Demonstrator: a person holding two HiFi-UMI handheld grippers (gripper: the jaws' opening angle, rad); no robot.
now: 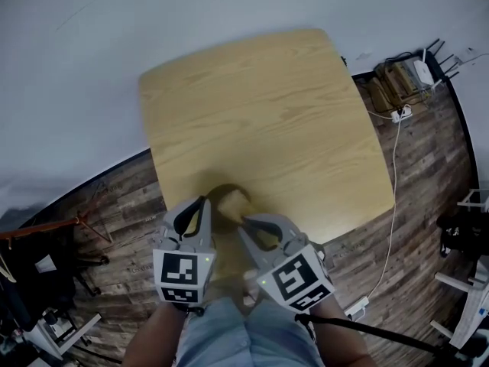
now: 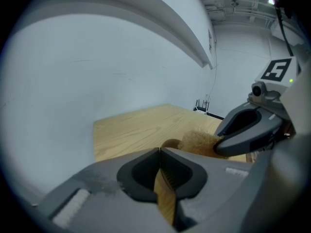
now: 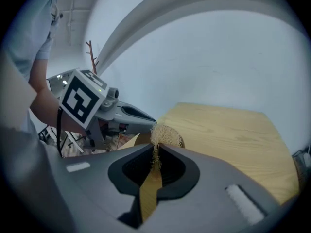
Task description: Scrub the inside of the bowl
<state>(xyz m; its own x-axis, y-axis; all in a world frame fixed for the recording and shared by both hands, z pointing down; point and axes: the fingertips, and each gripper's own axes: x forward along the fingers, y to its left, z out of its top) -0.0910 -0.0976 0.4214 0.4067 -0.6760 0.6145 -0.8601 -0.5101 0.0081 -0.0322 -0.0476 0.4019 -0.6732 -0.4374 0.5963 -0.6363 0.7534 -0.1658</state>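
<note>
wooden surface point(image 1: 267, 121): light oak grain, rounded corners. beyond the surface's far edge: plain white wall point(image 1: 114, 21). around the surface's other sides: dark plank floor point(image 1: 420, 174). right of the surface: white cable point(image 1: 393, 197), power strip point(image 1: 400, 114), brown boxes point(image 1: 393, 82).

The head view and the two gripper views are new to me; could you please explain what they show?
No robot here: a person holds a two-jaw gripper in each hand. The head view looks down from the person's head; each gripper view looks along one gripper's own jaws. On the table stands a bowl. The right gripper is shut on a fibrous scrubber at the bowl. The left gripper has its jaws together by the bowl's rim; whether they pinch it is unclear.
</note>
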